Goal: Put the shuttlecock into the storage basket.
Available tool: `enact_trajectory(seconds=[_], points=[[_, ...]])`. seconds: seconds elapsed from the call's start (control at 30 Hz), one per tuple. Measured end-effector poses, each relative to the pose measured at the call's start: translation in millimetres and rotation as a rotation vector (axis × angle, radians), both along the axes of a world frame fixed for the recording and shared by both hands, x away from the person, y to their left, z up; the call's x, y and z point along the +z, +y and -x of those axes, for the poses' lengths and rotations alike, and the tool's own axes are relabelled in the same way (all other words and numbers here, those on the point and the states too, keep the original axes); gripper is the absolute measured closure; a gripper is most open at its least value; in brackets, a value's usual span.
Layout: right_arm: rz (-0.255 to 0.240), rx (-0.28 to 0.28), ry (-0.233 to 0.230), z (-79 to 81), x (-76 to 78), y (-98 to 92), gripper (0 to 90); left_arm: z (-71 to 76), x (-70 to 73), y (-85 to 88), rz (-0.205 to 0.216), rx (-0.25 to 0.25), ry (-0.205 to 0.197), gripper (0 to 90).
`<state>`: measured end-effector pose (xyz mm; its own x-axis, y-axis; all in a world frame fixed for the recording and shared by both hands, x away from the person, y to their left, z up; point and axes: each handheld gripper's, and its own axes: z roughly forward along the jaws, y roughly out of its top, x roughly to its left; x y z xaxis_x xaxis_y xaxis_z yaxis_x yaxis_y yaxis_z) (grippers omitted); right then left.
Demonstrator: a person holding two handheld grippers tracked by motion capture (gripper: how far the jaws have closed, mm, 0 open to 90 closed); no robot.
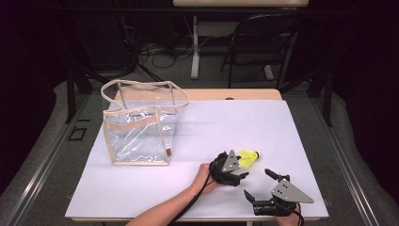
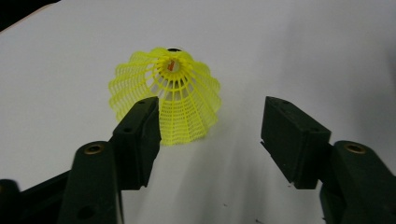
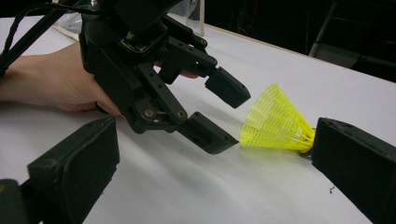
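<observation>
A yellow plastic shuttlecock [image 1: 249,157] lies on its side on the white table [image 1: 226,122], right of centre near the front. My left gripper [image 1: 243,167] points at its open skirt end. In the left gripper view the shuttlecock [image 2: 173,93] sits just ahead of the jaws, toward the left one, whose tip overlaps the skirt's edge. The jaws stand apart and neither pad presses on it. The right gripper view shows the left gripper [image 3: 237,119] with its tips at the skirt of the shuttlecock [image 3: 275,123]. My right gripper [image 1: 256,182] rests open at the front edge, empty.
A clear tote bag [image 1: 141,127] with beige trim and handles stands upright at the table's left. Beyond the far edge are a folding chair [image 1: 263,37], table legs and cables on the floor. White table surface lies between the bag and the grippers.
</observation>
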<state>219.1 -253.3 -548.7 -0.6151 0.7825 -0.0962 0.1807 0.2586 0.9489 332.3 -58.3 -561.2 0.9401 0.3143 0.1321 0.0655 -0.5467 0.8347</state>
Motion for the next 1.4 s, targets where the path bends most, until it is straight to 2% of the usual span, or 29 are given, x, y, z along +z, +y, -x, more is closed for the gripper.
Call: enact_trajectory(seconds=[0.37, 0.57, 0.73, 0.9, 1.07, 1.4], points=[[0.001, -0.001, 0.0, 0.2, 0.0, -0.3, 0.7, -3.0, -0.6, -11.0, -0.021, -0.001, 0.021, 65.4], [0.003, 0.001, 0.001, 0.0, -0.1, 0.0, 0.8, -3.9, -0.7, -15.2, -0.03, 0.003, 0.034, 69.9], [0.004, 0.001, 0.003, -0.3, -0.5, 0.2, 0.8, -5.4, -0.6, -17.5, -0.008, 0.027, 0.048, 77.6], [0.004, 0.0, 0.006, -0.4, -0.6, 0.0, 0.8, -6.0, -0.6, -18.1, -0.005, 0.034, 0.049, 87.2], [0.007, 0.0, 0.007, -0.6, -0.8, 0.3, 0.8, -6.1, -0.3, -17.4, 0.002, 0.048, 0.046, 90.0], [0.007, -0.001, 0.008, -0.7, -0.9, 0.3, 0.9, -3.3, 0.4, -18.3, 0.035, 0.079, 0.052, 90.0]])
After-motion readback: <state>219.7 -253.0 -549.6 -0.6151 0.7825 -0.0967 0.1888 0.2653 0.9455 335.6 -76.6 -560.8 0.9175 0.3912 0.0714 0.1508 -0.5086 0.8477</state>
